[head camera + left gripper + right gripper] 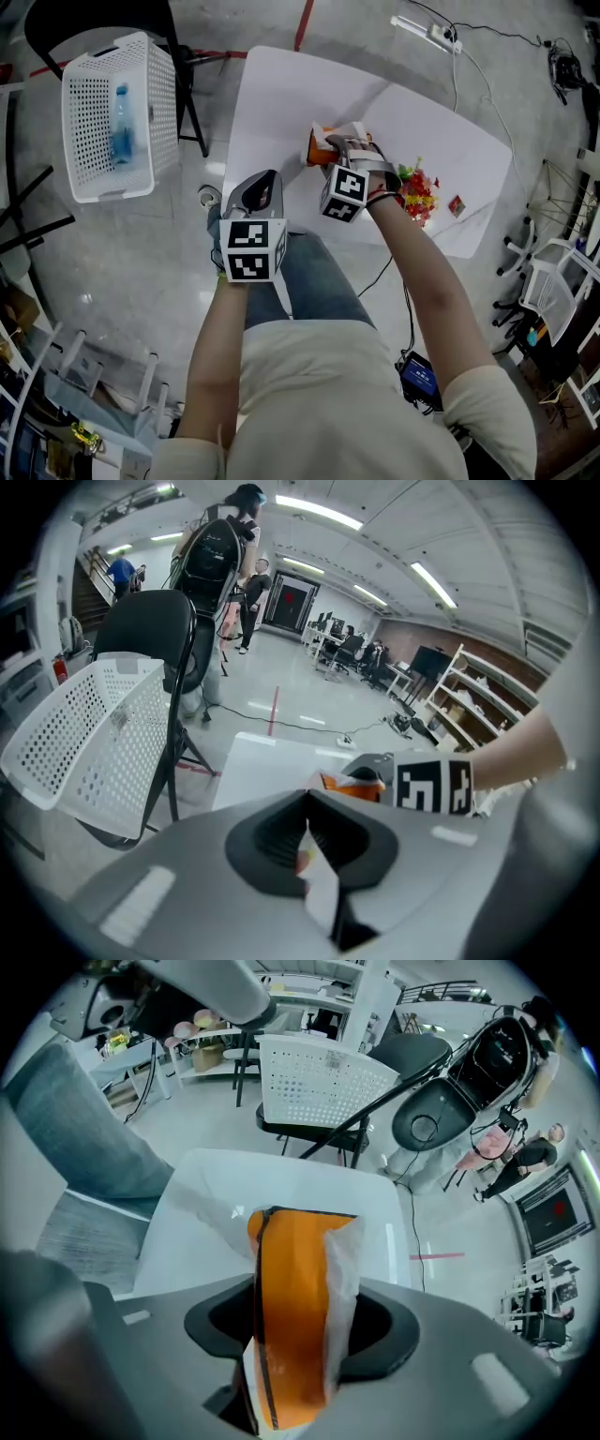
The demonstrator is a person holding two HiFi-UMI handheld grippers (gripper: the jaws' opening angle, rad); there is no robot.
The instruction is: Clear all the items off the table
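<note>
grey polished floor runs round a white bench (281, 103), with a red tape line (305, 23) and a white power strip (427, 33) lying on the floor beyond its far edge. off to the left of the bench, well apart from it, a white perforated basket (94, 141) sits on a black chair (187, 103), and a blue bottle (122, 127) lies inside the basket. the right hand-held gripper (336, 148) points steeply down over the middle of the bench, its jaws clamped on an orange packet (291, 1279) with a clear crinkled wrapper along one side. the packet stands upright between the pads, its top end sticking out past the fingertips. whether its lower end touches the bench cannot be told. just to the right of that hand, a bunch of bright red, yellow and green flowers (417, 192) lies on the bench, and a small red thing (457, 205) sits near them toward the right edge. the left hand-held gripper (262, 187) is nearer the person, at the bench's near left edge, with its jaws drawn together to a thin slit and nothing gripped between them. its own view shows the basket and chair to the left and a person with a black backpack (214, 560) standing farther back in the hall.
</note>
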